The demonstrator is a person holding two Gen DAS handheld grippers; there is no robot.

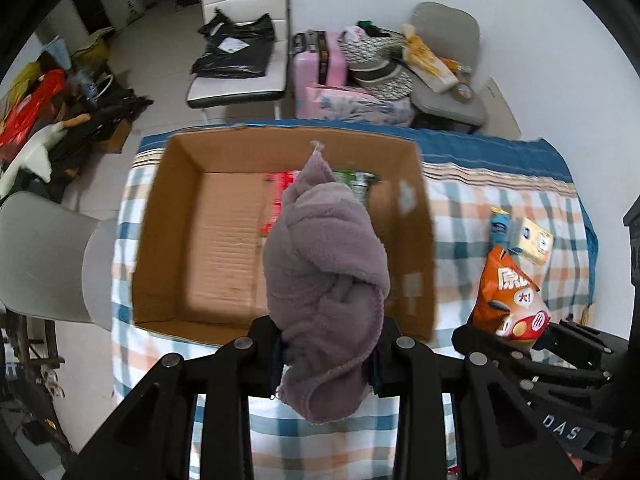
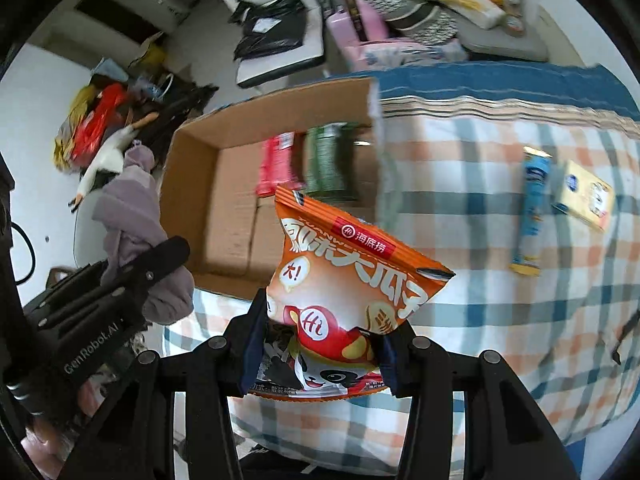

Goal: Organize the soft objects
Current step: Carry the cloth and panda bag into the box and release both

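My left gripper (image 1: 326, 354) is shut on a mauve fleece cloth (image 1: 326, 280) and holds it above the near edge of an open cardboard box (image 1: 224, 232). The cloth also shows in the right wrist view (image 2: 140, 216). My right gripper (image 2: 318, 354) is shut on an orange snack bag (image 2: 348, 292), held above the checked tablecloth (image 2: 500, 280) to the right of the box (image 2: 232, 216). The bag also shows in the left wrist view (image 1: 508, 296). A red packet (image 2: 276, 164) and a green packet (image 2: 328, 160) lie inside the box.
A blue packet (image 2: 534, 216) and a yellow carton (image 2: 586, 196) lie on the cloth at the right. Chairs (image 1: 240, 40), a pink suitcase (image 1: 320, 64) and piled bags stand beyond the table. A grey chair (image 1: 44, 256) is at the left.
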